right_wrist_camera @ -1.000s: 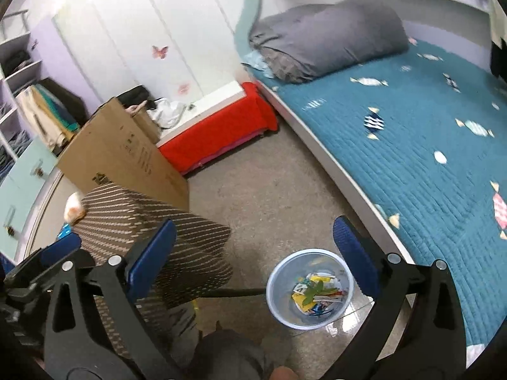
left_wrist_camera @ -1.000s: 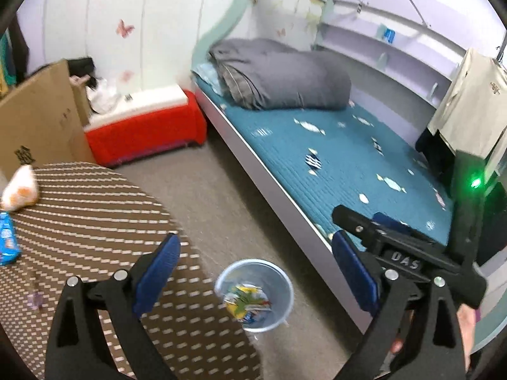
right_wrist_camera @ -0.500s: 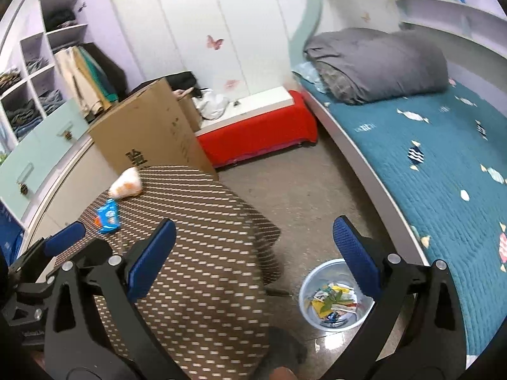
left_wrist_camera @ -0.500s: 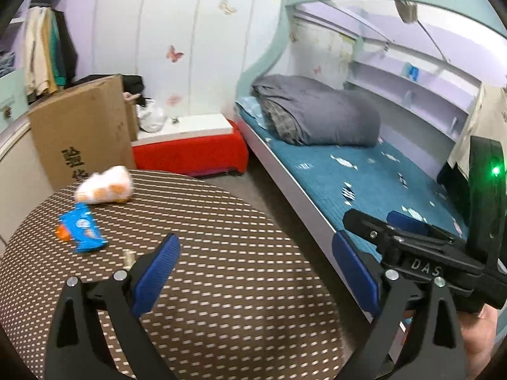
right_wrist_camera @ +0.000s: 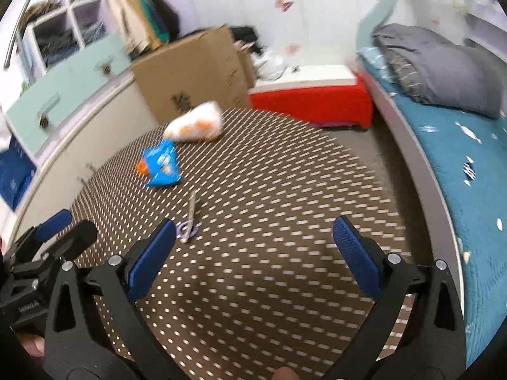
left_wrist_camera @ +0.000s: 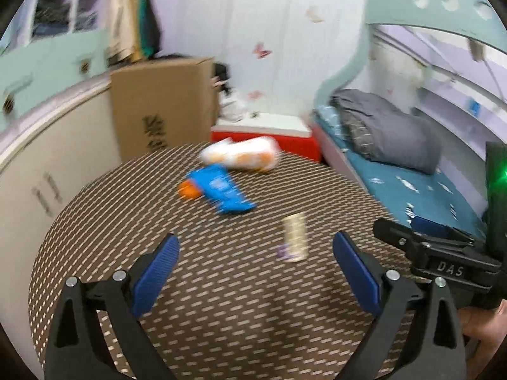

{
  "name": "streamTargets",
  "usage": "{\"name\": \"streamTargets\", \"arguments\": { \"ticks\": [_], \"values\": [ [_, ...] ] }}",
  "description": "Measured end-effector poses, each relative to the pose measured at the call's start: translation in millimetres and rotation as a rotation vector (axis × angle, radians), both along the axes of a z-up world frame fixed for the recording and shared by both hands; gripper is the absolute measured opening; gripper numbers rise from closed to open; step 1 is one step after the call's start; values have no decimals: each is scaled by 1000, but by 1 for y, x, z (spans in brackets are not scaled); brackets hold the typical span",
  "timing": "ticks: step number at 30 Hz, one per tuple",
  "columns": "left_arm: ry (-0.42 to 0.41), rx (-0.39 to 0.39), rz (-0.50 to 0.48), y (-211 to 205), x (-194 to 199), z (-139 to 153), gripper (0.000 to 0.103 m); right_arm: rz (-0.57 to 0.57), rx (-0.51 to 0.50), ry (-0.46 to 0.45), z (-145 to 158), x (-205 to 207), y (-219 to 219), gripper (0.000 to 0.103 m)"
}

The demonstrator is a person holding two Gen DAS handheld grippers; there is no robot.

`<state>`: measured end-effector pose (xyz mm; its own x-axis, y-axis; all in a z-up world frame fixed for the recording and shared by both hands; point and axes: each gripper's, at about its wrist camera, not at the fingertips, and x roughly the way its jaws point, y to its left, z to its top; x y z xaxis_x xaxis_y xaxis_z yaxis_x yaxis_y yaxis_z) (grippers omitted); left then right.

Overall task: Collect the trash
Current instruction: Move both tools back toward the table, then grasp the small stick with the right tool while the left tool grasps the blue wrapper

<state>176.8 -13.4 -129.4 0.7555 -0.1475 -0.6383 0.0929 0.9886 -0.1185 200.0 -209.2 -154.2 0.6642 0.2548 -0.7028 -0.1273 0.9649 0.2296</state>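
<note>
The left hand-held gripper [left_wrist_camera: 255, 269] hangs above the near part of a round tabletop covered in brown cloth with pale dashes [left_wrist_camera: 221, 323], its blue-padded fingers spread wide with nothing between them. The right hand-held gripper [right_wrist_camera: 253, 253] hangs over the same tabletop, likewise spread wide and empty; in the left wrist view it shows at the right edge.

Just beyond the left gripper's fingers lies a small beige and purple wrapper [left_wrist_camera: 294, 237], toward the middle of the tabletop. Farther on, a flat blue snack packet [left_wrist_camera: 221, 190] lies touching a small orange piece [left_wrist_camera: 188, 190]. Near the far edge rests a puffy white and orange bag [left_wrist_camera: 240, 156].

Behind the tabletop stands a brown cardboard box [left_wrist_camera: 161, 107], beside a red and white chest [left_wrist_camera: 263, 133]. To the right runs a bed with a teal cover [right_wrist_camera: 459, 164] and a folded grey quilt [right_wrist_camera: 434, 66].
</note>
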Motion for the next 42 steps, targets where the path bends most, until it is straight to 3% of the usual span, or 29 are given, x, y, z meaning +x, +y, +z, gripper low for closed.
{"name": "streamTargets", "arguments": {
  "ticks": [5,12,16,18,19,21,28,33,35,36,37,39,42],
  "values": [
    [43,2,56,29,7,-20,95,49,-22,48,-20,17,30,97],
    [62,23,76,36,22,-29,95,107,-83,59,-29,32,60,94],
    [77,27,84,38,35,-32,95,149,-118,67,-35,36,70,63],
    [84,38,93,37,42,-33,95,169,-145,57,-34,36,75,28],
    [88,43,95,36,45,-34,95,185,-139,62,-34,36,76,18],
    [96,57,92,33,52,-36,95,209,-135,61,-35,34,77,8],
    [102,114,68,11,92,-38,95,166,-19,42,-33,32,44,6],
    [132,105,64,0,122,-44,95,139,26,31,-30,33,24,6],
    [150,121,61,-5,130,-47,86,135,38,28,-28,32,19,6],
    [166,124,50,-7,133,-50,66,133,42,25,-27,32,17,6],
    [192,126,39,-10,137,-53,53,132,50,22,-27,32,14,6],
    [230,103,13,-14,139,-59,38,127,65,17,-24,31,9,6],
    [213,83,-8,-16,127,-59,30,122,75,9,-21,27,2,6]
  ]
}}
